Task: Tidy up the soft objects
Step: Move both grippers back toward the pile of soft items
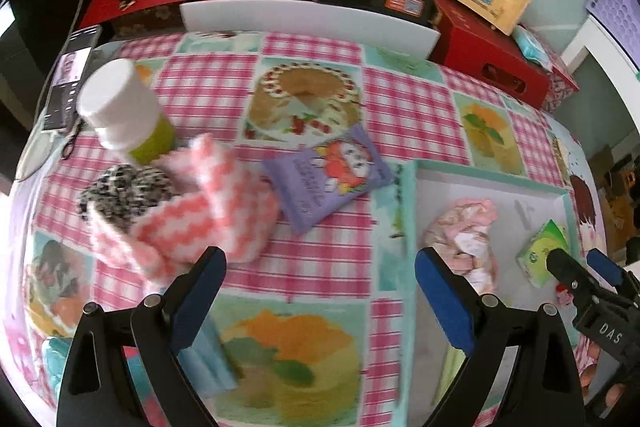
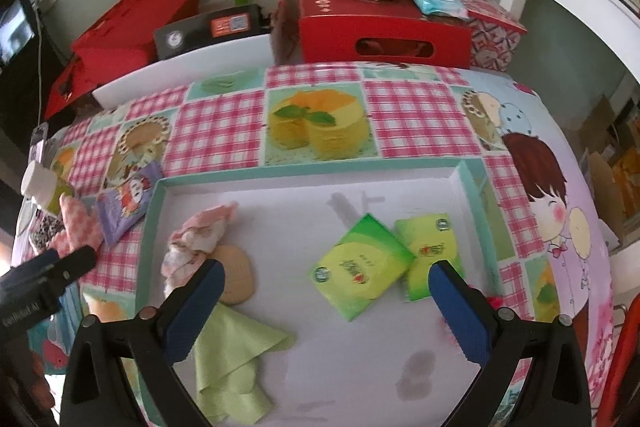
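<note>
Left wrist view: right gripper (image 1: 576, 267) body reads "DAS", jaws apart.

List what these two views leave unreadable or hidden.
- Light blue item, left wrist view: hidden behind the left gripper finger, blurred.
- Green cloth, right wrist view: partly covered by the right gripper finger.
- Purple packet lettering: too blurred to read.
</note>
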